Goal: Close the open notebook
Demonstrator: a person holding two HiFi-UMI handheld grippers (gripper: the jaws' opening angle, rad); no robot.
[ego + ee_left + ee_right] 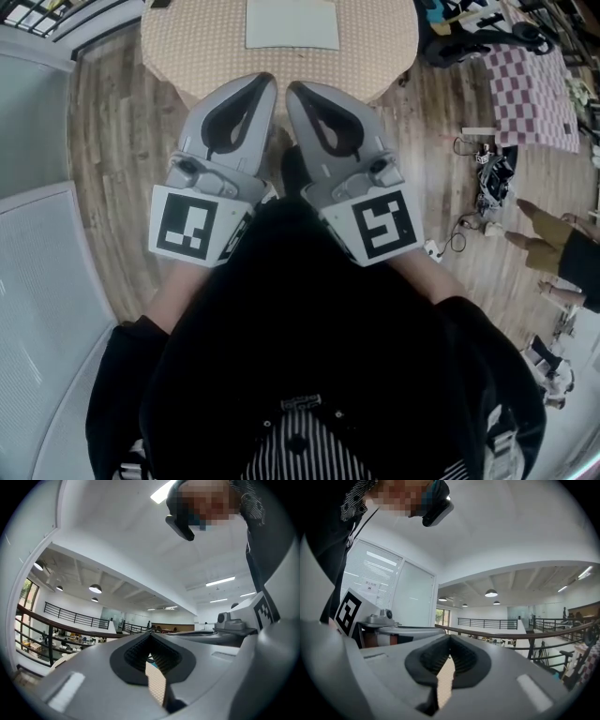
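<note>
A pale rectangular notebook (292, 23) lies flat on a round table (187, 47) covered with a tan checked cloth, at the top of the head view. I cannot tell whether its cover is open. My left gripper (265, 82) and right gripper (296, 89) are held side by side close to my body, short of the table's near edge, both pointing toward it. In the left gripper view the left gripper (150, 634) has its tips together with nothing held. The right gripper (450, 637) looks the same in its own view, with a strip of the checked cloth showing below the tips.
A pink checked cloth (530, 89) and a tangle of cables and gear (492, 178) lie on the wooden floor to the right. Another person's legs (553, 248) stand at the right edge. A white panel (37, 281) runs along the left, with a railing (37, 14) behind.
</note>
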